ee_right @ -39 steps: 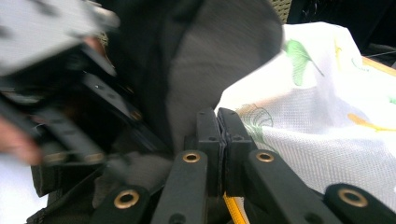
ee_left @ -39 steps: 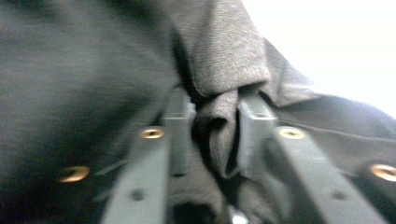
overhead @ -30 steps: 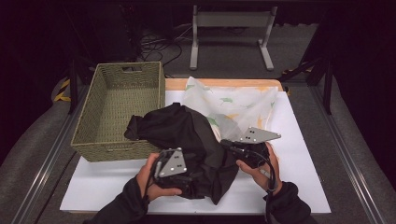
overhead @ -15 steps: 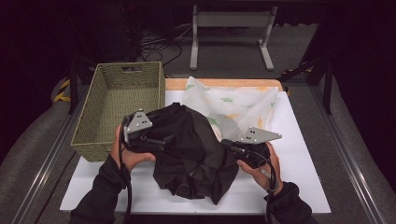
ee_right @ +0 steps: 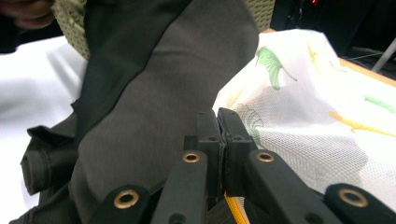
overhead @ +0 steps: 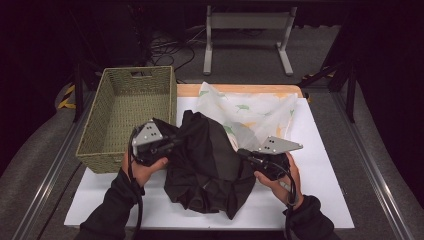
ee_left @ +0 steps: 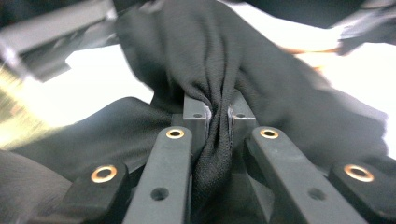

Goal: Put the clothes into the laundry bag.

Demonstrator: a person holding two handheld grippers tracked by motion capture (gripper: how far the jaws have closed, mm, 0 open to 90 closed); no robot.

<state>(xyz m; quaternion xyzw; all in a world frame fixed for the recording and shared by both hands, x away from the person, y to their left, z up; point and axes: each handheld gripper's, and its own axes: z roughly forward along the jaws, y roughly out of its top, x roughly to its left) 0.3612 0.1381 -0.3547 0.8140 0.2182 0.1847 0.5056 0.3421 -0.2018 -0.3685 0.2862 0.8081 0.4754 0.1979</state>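
Observation:
A black garment [overhead: 210, 170] lies bunched on the white table [overhead: 325, 170], stretched between my two grippers. My left gripper [overhead: 172, 145] grips its left side beside the basket. Its jaws have just been closing, and in the left gripper view a fold of the black cloth [ee_left: 205, 56] is pinched between them [ee_left: 217, 114]. My right gripper [overhead: 245, 154] holds the garment's right edge. In the right gripper view its jaws [ee_right: 218, 121] are pressed together against the dark cloth [ee_right: 154, 107].
A woven basket [overhead: 125, 100] stands at the table's left, close to my left hand. A white mesh cloth [overhead: 250, 107] with green and yellow prints lies behind the garment. A metal stand [overhead: 245, 30] sits beyond the table's far edge.
My left gripper left the garment's near edge, moved up and left toward the basket, and closed on a fold of the cloth. The right gripper kept still.

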